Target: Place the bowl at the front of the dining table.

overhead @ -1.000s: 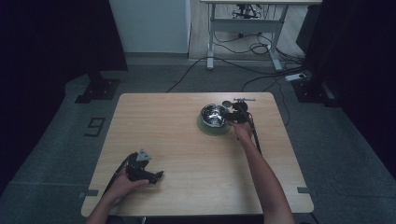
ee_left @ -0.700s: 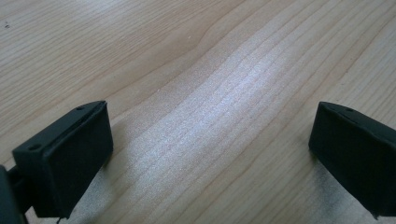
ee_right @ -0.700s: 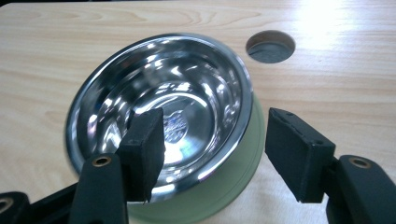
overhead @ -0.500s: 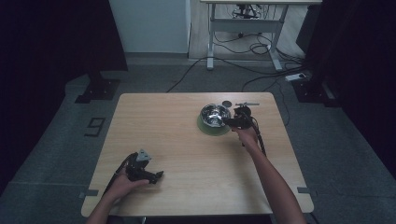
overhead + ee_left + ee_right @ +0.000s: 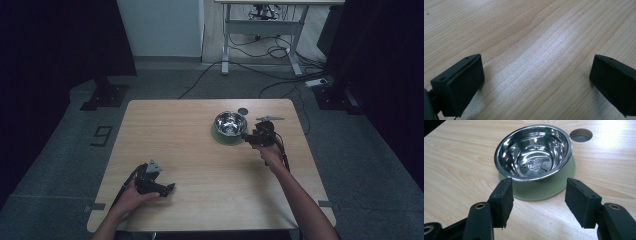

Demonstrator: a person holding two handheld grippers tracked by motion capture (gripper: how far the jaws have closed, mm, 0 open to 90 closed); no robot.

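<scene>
A shiny steel bowl [image 5: 230,122] stands on a round green mat [image 5: 220,137] at the table's far right. In the right gripper view the empty bowl [image 5: 534,152] and the mat [image 5: 549,188] lie just ahead of the jaws. My right gripper [image 5: 247,136] hovers at the bowl's right side and points at it. It is open [image 5: 539,192], with nothing between the pads. My left gripper [image 5: 169,189] rests near the front left of the table, held in a hand. Its jaws stand wide open [image 5: 536,75] over bare wood.
The wooden table [image 5: 200,165] has a round cable hole [image 5: 243,110] just behind the bowl, also seen as a hole [image 5: 580,135] past the bowl's rim. On the floor beyond the table are a desk frame [image 5: 260,35], cables and a power strip [image 5: 320,82].
My right gripper has drawn back towards the person along the bowl's right side, rising slightly. The left gripper and the bowl have stayed put.
</scene>
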